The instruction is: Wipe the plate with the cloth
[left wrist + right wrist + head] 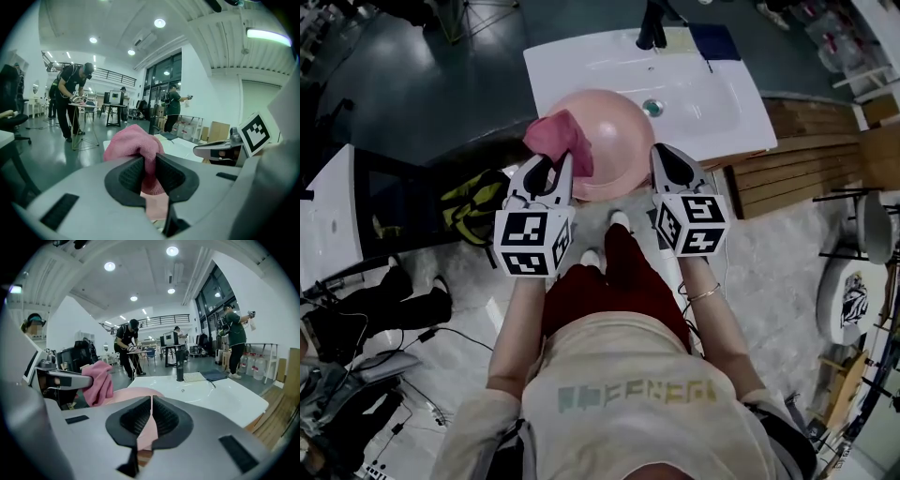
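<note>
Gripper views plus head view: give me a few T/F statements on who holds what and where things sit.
1. The left gripper is shut on the pink cloth. True.
2. The right gripper is open and empty. False: its jaws are closed on the rim of the pink plate.
3. The cloth lies in the basin of the white sink. False: it is held up in the left gripper, at the plate's left side.
4. A black faucet stands at the sink's far edge. True.
</note>
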Tool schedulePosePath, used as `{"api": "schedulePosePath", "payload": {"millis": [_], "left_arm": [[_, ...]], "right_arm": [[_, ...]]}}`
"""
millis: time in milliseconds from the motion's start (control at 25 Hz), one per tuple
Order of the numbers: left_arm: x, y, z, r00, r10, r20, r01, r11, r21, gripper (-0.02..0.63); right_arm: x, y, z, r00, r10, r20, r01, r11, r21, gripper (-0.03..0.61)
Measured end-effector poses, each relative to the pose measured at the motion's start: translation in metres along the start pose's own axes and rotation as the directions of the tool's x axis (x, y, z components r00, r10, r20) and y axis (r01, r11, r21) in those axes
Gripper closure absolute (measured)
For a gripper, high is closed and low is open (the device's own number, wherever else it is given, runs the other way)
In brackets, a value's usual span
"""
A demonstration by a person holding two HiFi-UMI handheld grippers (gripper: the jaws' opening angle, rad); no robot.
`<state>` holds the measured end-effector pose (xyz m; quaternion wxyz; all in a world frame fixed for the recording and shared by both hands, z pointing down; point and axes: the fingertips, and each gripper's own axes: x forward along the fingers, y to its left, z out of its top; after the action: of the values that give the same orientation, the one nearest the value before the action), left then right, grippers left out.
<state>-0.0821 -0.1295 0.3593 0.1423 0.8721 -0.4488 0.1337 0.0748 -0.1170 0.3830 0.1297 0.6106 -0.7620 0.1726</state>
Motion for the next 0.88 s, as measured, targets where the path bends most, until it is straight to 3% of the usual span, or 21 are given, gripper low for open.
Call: {"api": "schedulePosePath", "payload": {"millis": [480, 880], "left_arm": [[0.056, -0.001, -0.001, 0.997, 0.032, -0.063, -0.034, 0.999, -0.034, 0.546], [0.085, -0.002, -0.003, 0.995, 0.046, -0.092, -0.052, 0.997, -0.064, 0.546]], "right_arm": [[0.049, -0.052, -0.003, 0.991, 0.006, -0.135, -0.011, 0.999, -0.036, 0.54], [0.074, -0.056, -0.021, 0.959, 0.12, -0.257, -0.122, 0.992, 0.008, 0.538]]}}
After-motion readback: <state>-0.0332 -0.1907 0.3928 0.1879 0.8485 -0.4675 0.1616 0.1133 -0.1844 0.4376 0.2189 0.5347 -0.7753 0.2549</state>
